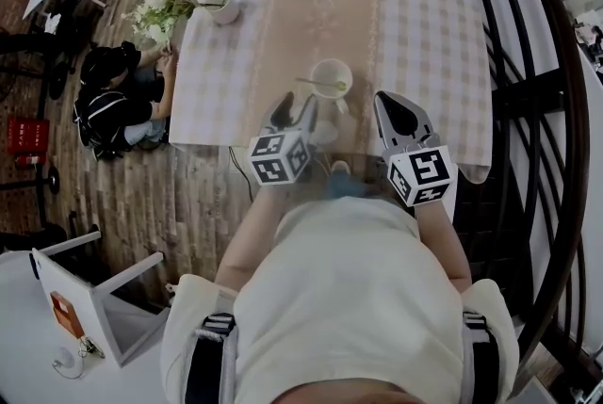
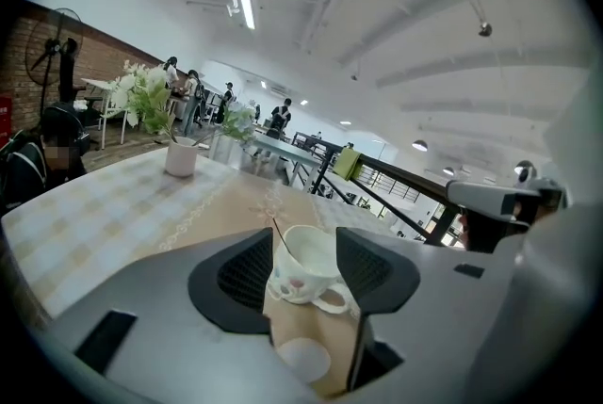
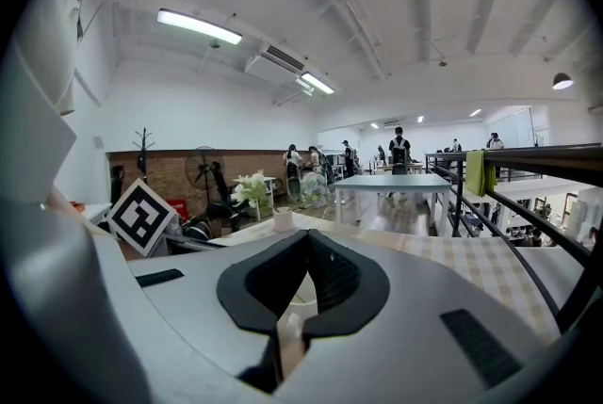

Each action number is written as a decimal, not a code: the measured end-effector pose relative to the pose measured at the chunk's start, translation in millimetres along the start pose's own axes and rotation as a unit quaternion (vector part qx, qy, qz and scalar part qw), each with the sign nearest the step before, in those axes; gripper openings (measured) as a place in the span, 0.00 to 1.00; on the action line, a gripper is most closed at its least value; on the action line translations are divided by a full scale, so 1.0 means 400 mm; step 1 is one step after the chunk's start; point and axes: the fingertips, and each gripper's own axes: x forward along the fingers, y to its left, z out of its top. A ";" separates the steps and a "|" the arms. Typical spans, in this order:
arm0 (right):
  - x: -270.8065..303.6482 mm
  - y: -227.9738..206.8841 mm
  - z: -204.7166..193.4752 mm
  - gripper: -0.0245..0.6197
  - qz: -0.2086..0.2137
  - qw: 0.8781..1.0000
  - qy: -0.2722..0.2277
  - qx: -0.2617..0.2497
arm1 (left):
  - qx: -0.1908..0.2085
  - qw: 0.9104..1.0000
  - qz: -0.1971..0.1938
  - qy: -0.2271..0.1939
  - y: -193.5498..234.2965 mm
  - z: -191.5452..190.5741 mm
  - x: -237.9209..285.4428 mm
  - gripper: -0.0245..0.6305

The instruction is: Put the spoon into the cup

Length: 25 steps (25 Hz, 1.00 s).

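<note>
The table (image 1: 424, 44), covered in a checked cloth, filled the middle of the head view, with a railing along its right side and a person sitting on the floor (image 1: 118, 96) off its left edge. A vase of flowers (image 1: 223, 8) stood at the far left corner, well apart from the work.

Both tools hung over the near edge. The left gripper (image 1: 295, 108) had its jaws spread wide with nothing in them. Its own view looked through the gap at the cup, which neither pad touched. The right gripper (image 1: 391, 110) had its jaws brought together on nothing and pointed at the table beside the cup.

The cup (image 1: 332, 77) stood upright near the middle of the table. The spoon (image 1: 320, 84) already lay in it, its thin handle leaning out over the left rim, so the task looked done.

The risk from here was a knock. The left gripper sat near the cup, and a careless swing of a wide jaw could catch the spoon's handle and flick it out, or tip the light cup over. Snagging the cloth would drag the cup along with it.
</note>
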 end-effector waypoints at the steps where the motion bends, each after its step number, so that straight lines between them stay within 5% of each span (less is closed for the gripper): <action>1: -0.009 0.010 -0.005 0.03 -0.001 1.000 0.000 0.000 | 0.000 1.000 -0.004 -0.004 -0.004 0.001 -0.015 0.33; 14: -0.045 0.130 0.008 0.03 0.005 1.000 0.003 -0.005 | -0.025 0.998 -0.013 -0.059 0.004 0.103 -0.183 0.12; 25: -0.137 0.238 -0.056 0.03 0.000 1.000 0.007 -0.006 | -0.023 0.996 -0.038 -0.076 -0.017 0.056 -0.321 0.06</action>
